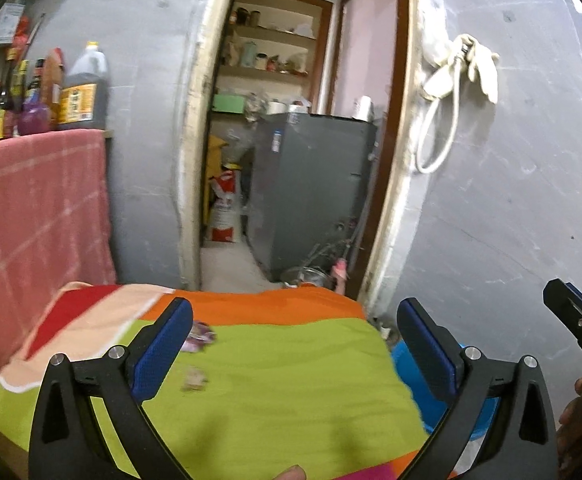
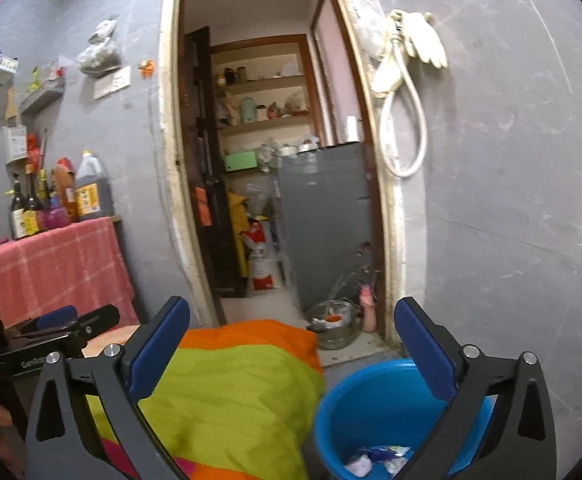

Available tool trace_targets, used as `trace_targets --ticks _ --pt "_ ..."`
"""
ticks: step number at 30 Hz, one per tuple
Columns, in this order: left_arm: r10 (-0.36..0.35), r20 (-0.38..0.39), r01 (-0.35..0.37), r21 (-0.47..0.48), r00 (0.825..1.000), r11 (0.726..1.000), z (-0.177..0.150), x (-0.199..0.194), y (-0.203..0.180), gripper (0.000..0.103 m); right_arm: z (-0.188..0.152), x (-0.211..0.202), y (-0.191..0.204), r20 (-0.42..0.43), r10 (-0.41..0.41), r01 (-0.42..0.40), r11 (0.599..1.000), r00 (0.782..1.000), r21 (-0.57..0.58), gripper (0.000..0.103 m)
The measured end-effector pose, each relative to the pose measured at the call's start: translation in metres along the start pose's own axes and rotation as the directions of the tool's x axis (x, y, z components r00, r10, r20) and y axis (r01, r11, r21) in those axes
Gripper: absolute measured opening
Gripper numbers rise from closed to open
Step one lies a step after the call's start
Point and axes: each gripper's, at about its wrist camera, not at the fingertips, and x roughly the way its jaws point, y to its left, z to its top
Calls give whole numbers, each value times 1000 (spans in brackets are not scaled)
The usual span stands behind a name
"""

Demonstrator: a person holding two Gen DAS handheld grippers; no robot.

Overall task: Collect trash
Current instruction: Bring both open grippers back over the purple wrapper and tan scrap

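**Both grippers empty over the table, trash in the bucket**

The left gripper [image 1: 295, 344] hangs above the striped cloth [image 1: 275, 380], jaws wide apart with nothing between; two wrappers [image 1: 199, 334] lie on the cloth toward its far left part, blurred; the right gripper [image 2: 291, 344] is likewise spread and empty, over the cloth's right edge; the blue bucket [image 2: 371, 392] stands on the floor just beside that edge, crumpled trash [image 2: 375, 458] at its bottom.

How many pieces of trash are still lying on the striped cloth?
2: a purple wrapper beside the left hand-held gripper's left finger, and a small pale scrap just nearer the camera. Its fingers may hide more.
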Motion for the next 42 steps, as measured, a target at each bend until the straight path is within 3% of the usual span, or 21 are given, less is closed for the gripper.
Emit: trace_targets --ticks 13,22,28,32,35,36,39,42 --pt "128 29 -126 -44 991 991 2 -27 86 100 -7 30 79 -20 95 -96 994 995 -43 103" --pt "193 -76 -201 -119 978 972 -24 -4 137 100 -38 75 112 -152 109 -125 987 982 -99 103" --pt "234 -162 -256 -135 959 957 -41 15 162 100 -61 106 128 -280 130 -171 977 951 -129 103" --pt "261 -229 -297 -137 938 945 -49 27 176 100 -73 127 142 -377 158 -225 964 913 -140 102" --pt "274 -279 -321 -138 920 937 -52 37 185 100 -84 143 157 -474 181 -283 947 862 -153 93" --pt "275 -293 -325 -140 916 935 -53 40 188 100 -88 149 161 -506 185 -300 941 843 -156 86" --pt "276 -323 -336 -145 905 931 -55 48 194 100 -101 168 176 -599 195 -353 922 776 -157 77" --pt "282 -354 -350 -145 892 926 -58 54 199 100 -110 182 187 -656 200 -388 909 728 -152 66"
